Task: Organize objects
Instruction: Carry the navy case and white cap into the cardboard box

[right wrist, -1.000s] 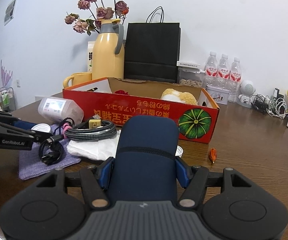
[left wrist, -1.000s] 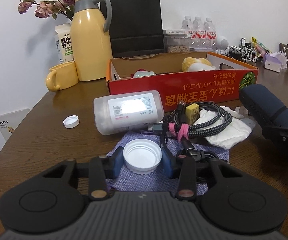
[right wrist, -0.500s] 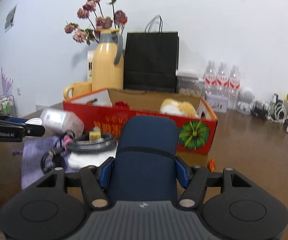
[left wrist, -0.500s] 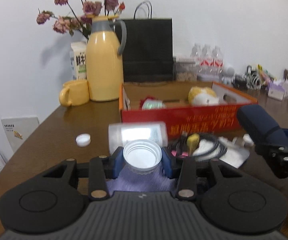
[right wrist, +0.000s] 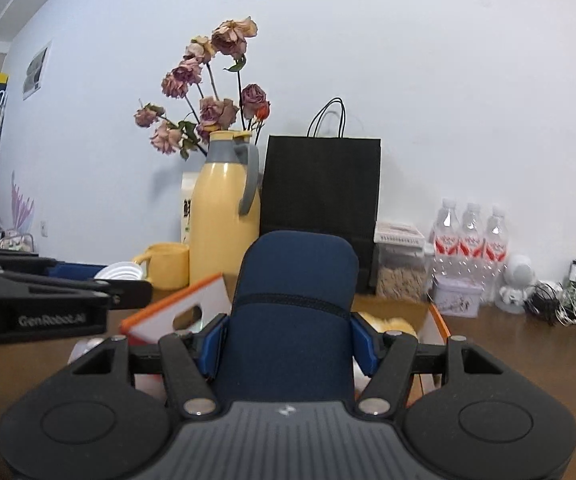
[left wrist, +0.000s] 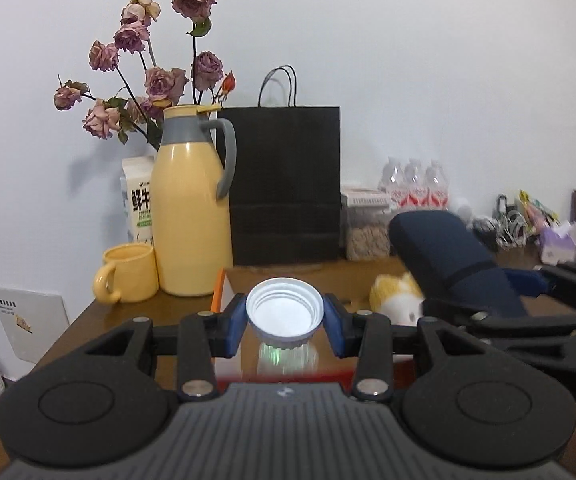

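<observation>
Lid point(left wrist: 284, 312) pinched in left gripper point(left wrist: 284, 314), navy case point(right wrist: 293, 312) clamped in right gripper point(right wrist: 293, 340); both over box point(right wrist: 176, 312). Lower w/ lid level, then release inside.

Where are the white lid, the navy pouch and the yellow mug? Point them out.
white lid point(left wrist: 284, 312), left wrist view, on its hollow inner face.
navy pouch point(right wrist: 293, 280), right wrist view, on its front face above the seam.
yellow mug point(left wrist: 132, 276), left wrist view, on its side wall.
</observation>
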The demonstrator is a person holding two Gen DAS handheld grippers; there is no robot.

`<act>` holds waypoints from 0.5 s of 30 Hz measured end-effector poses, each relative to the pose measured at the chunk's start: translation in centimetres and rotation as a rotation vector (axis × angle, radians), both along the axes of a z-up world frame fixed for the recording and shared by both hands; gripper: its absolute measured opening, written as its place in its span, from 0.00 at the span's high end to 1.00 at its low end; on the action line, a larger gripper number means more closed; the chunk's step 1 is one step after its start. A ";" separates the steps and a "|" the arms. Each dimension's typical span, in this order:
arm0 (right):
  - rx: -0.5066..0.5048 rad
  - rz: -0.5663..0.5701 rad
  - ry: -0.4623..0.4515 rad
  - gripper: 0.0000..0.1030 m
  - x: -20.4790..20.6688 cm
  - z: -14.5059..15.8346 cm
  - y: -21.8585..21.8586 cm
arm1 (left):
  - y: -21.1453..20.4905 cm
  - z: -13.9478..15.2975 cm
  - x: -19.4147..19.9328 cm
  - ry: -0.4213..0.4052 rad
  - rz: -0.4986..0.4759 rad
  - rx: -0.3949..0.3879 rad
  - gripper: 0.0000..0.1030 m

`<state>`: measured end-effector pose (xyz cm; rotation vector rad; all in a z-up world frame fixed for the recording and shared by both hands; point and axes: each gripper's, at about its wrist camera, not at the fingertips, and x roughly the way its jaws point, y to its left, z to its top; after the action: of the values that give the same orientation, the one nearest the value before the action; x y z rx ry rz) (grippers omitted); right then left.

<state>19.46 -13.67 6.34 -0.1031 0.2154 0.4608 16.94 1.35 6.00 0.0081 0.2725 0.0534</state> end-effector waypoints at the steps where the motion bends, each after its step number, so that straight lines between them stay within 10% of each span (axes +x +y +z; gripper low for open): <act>1: 0.002 0.000 0.003 0.40 0.9 0.2 0.4 | 0.1 0.3 0.8 -0.003 0.006 -0.005 0.60; 15: -0.016 -0.040 0.159 0.40 11.2 -2.7 4.6 | 0.4 -1.2 10.7 0.096 0.093 -0.050 0.60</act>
<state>30.62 -9.09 3.61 -0.0773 0.3765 0.4277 27.67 1.79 4.84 -0.0513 0.3701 0.1386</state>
